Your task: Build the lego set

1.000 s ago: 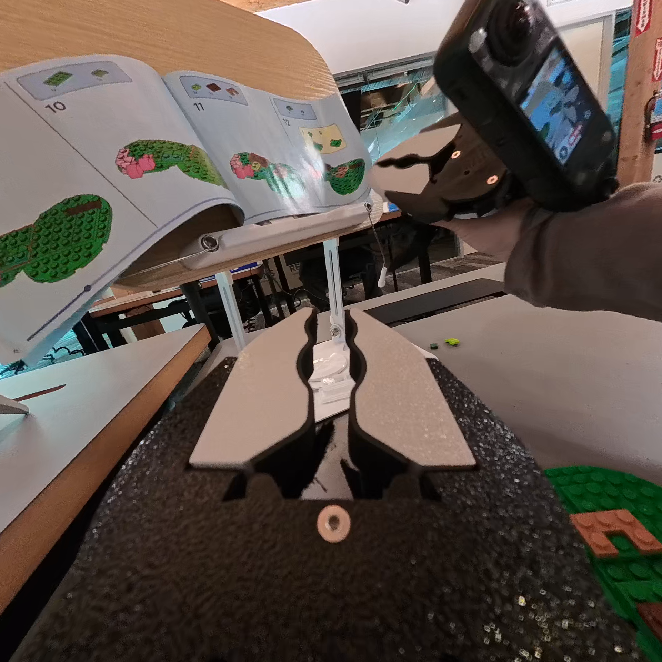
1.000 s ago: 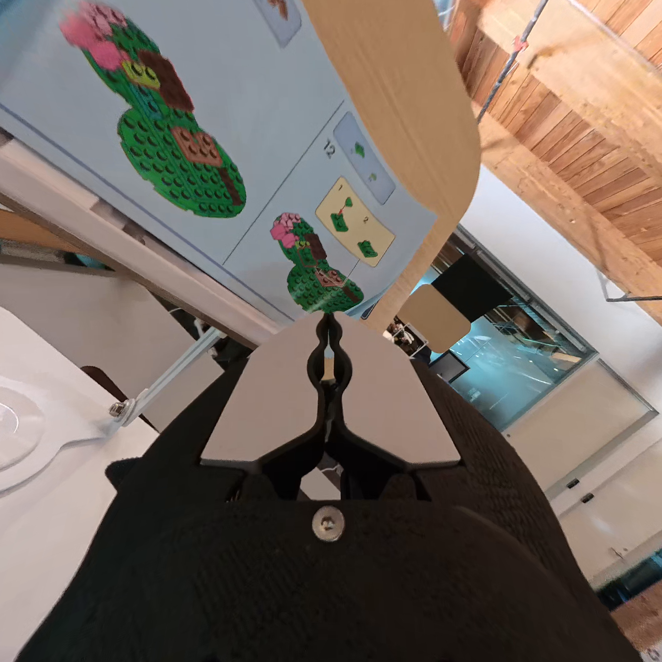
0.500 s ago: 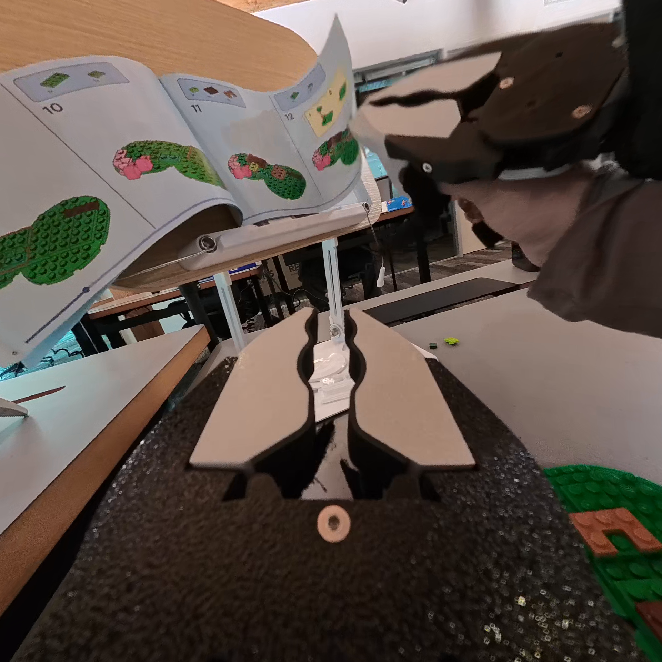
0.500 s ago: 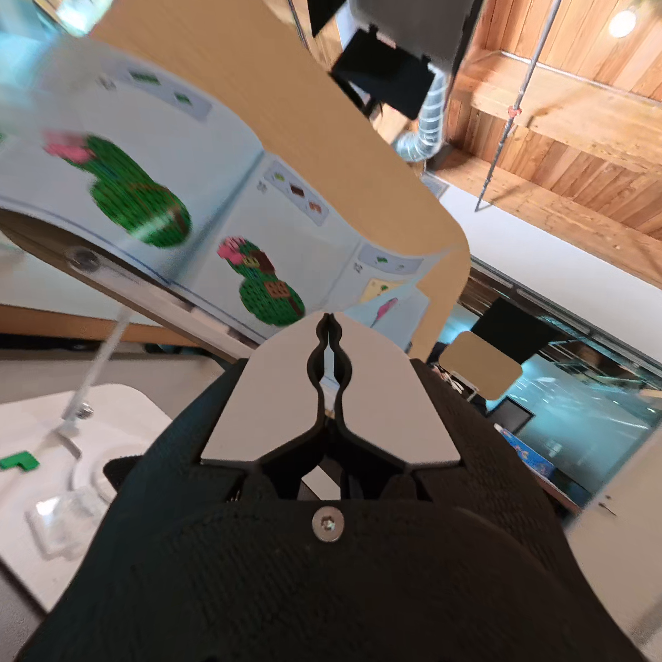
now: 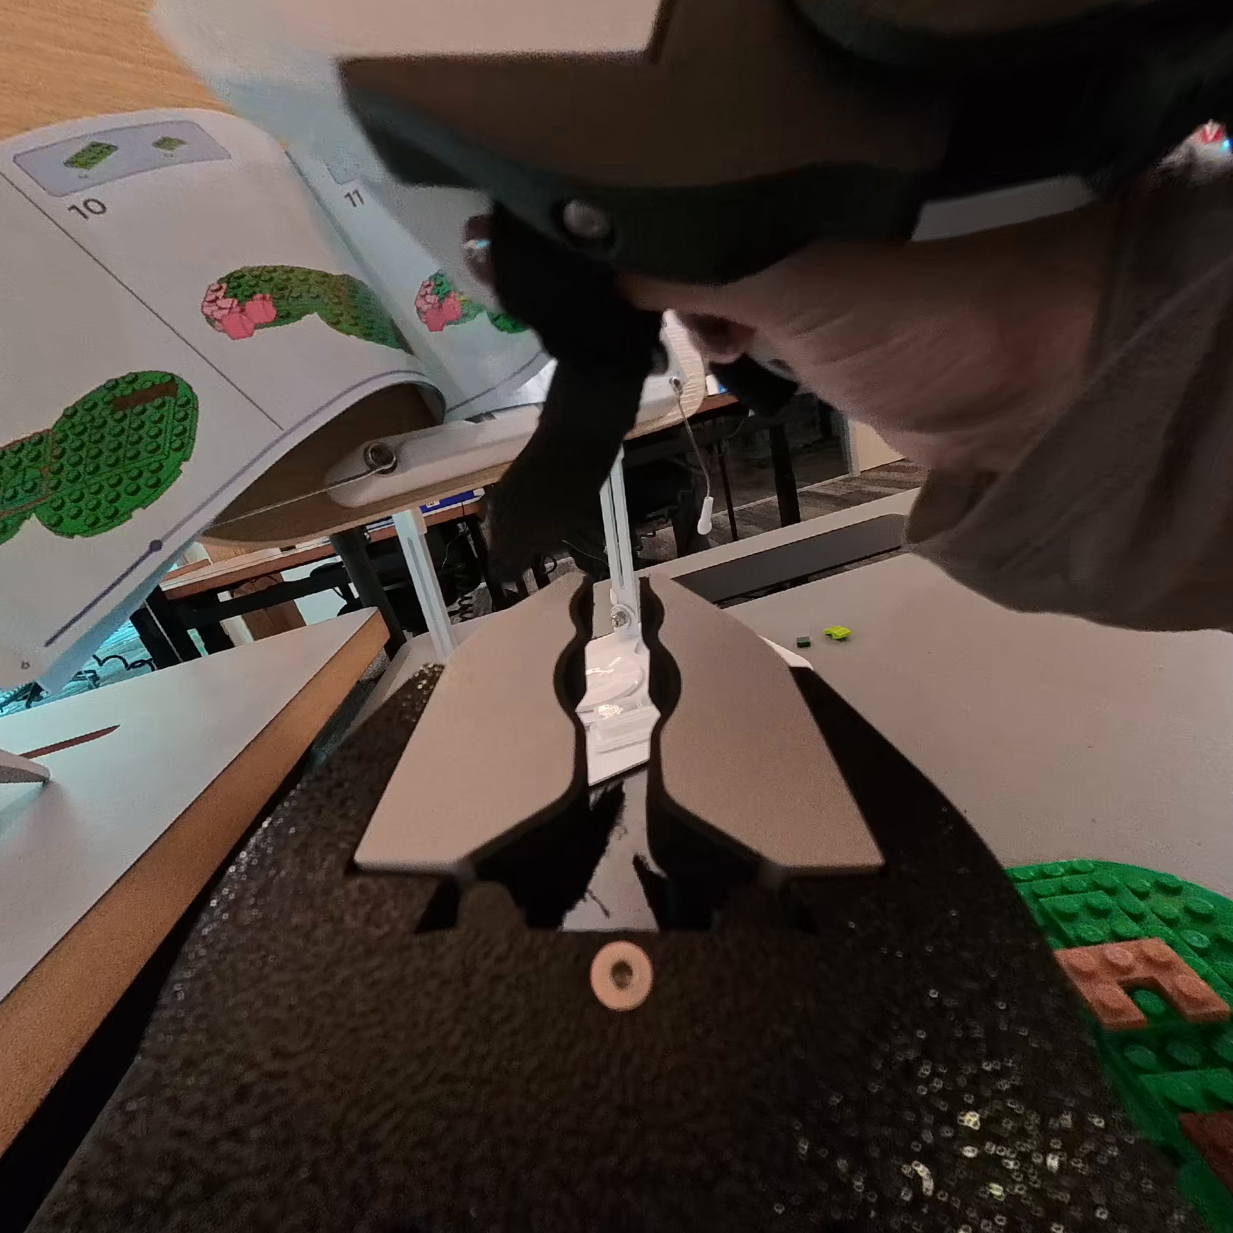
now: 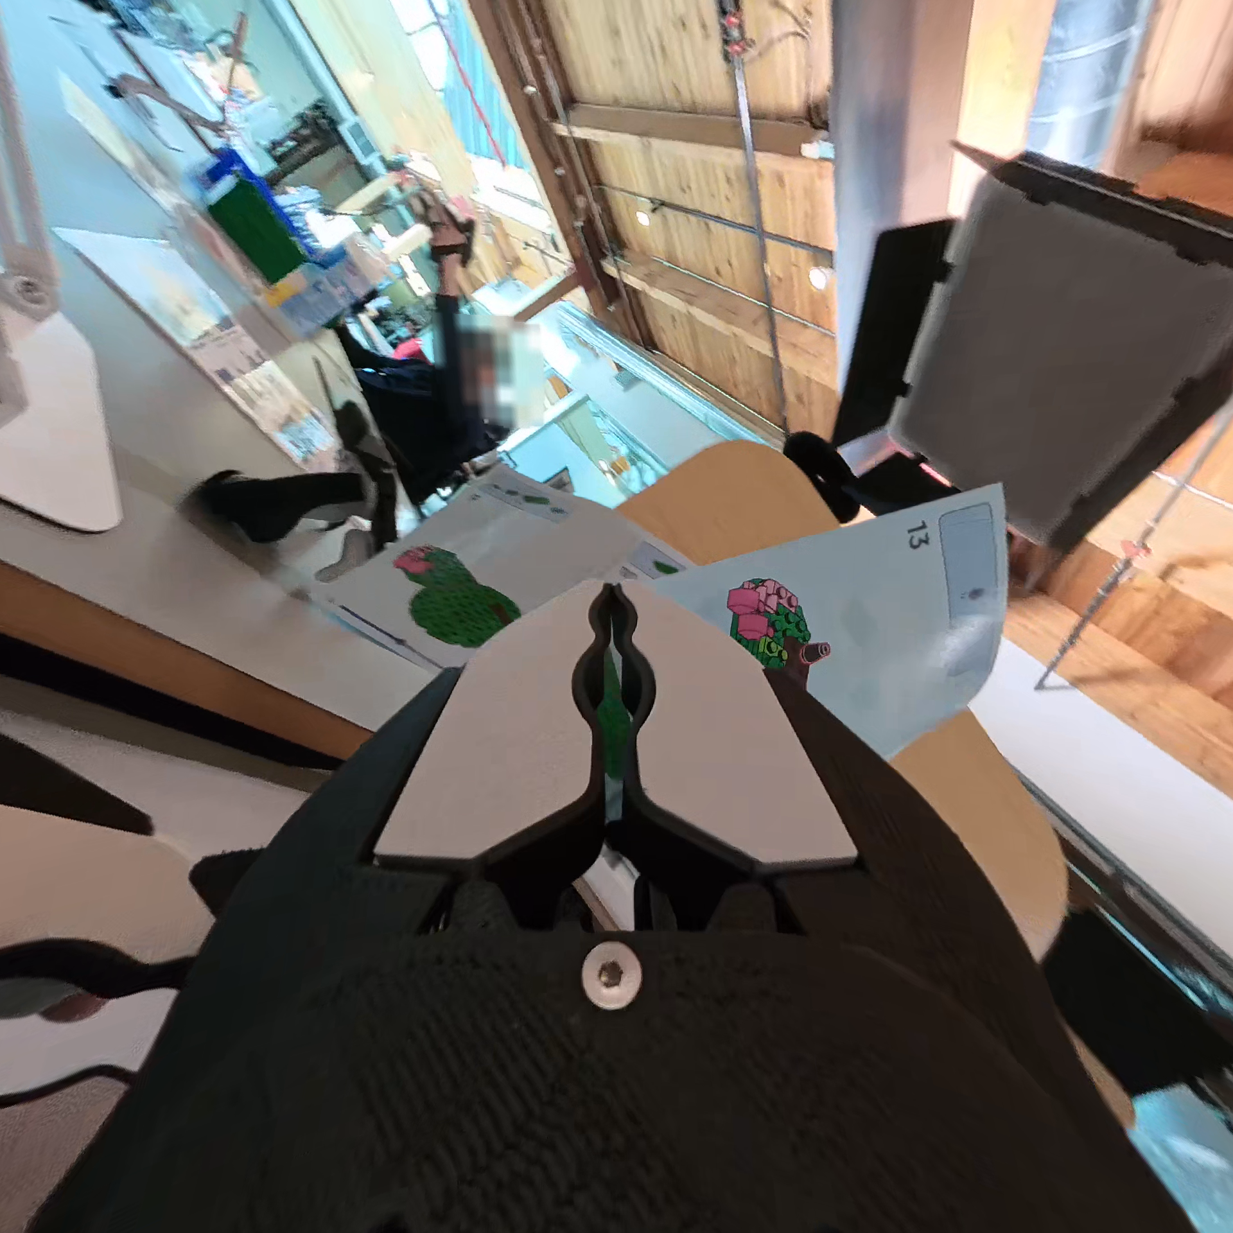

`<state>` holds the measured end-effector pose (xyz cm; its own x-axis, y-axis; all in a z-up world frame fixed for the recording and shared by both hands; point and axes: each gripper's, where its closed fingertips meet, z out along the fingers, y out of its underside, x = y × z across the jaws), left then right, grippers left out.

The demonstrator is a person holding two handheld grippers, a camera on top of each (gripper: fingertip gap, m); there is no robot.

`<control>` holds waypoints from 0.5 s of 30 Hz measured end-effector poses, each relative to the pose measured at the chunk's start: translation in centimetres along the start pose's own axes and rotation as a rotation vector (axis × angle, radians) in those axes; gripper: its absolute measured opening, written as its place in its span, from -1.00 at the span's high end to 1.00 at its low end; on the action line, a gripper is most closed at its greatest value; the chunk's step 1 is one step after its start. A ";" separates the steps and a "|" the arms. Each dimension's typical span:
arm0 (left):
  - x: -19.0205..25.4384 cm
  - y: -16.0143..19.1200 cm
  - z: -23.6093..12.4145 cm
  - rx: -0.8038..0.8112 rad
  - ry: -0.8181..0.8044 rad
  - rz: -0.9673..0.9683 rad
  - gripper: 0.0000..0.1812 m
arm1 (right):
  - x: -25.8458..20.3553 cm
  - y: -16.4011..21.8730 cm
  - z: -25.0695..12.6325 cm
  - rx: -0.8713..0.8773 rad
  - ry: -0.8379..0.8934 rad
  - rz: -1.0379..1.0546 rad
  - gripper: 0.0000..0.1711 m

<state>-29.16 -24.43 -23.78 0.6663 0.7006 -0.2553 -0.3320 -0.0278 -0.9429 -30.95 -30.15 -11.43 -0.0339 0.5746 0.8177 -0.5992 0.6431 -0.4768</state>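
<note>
The instruction booklet [image 5: 167, 300] lies open on a raised wooden stand. My right gripper [image 6: 610, 590] is shut on the edge of a booklet page [image 6: 867, 614] and holds it lifted, with its back side showing. In the left wrist view the right gripper [image 5: 634, 133] fills the top, close and blurred. My left gripper [image 5: 614, 587] is open and empty, low over the grey table [image 5: 1001, 700]. The green lego base [image 5: 1147, 934] with a brown piece [image 5: 1134, 974] lies at its right.
A lime piece [image 5: 836, 632] and a small dark piece [image 5: 803, 642] lie farther back on the table. The stand's white base [image 5: 614, 680] is straight ahead of the left gripper. A second table [image 5: 133, 767] is to the left. A person [image 6: 434, 373] is far off. There is about 12 cm between the tips of the two grippers.
The right gripper has swung the pinched page up and over toward the left, so its back side now shows. It came much closer to the left camera. The left gripper has not moved.
</note>
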 end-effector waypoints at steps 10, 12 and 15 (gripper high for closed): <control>0.2 0.0 0.0 0.002 0.010 0.006 0.90 | -7.3 -1.5 4.5 -0.005 -0.364 -0.209 1.00; 0.2 0.0 0.0 0.002 0.010 0.005 0.90 | -7.5 -1.2 5.2 -0.014 -0.370 -0.216 1.00; 0.2 0.0 0.0 0.002 0.011 0.004 0.90 | -7.3 -1.0 5.3 -0.019 -0.371 -0.201 1.00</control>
<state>-29.00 -24.33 -23.81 0.6719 0.6928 -0.2617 -0.3364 -0.0293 -0.9413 -34.28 -37.67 -15.22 -0.2056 0.2179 0.9541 -0.6087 0.7349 -0.2991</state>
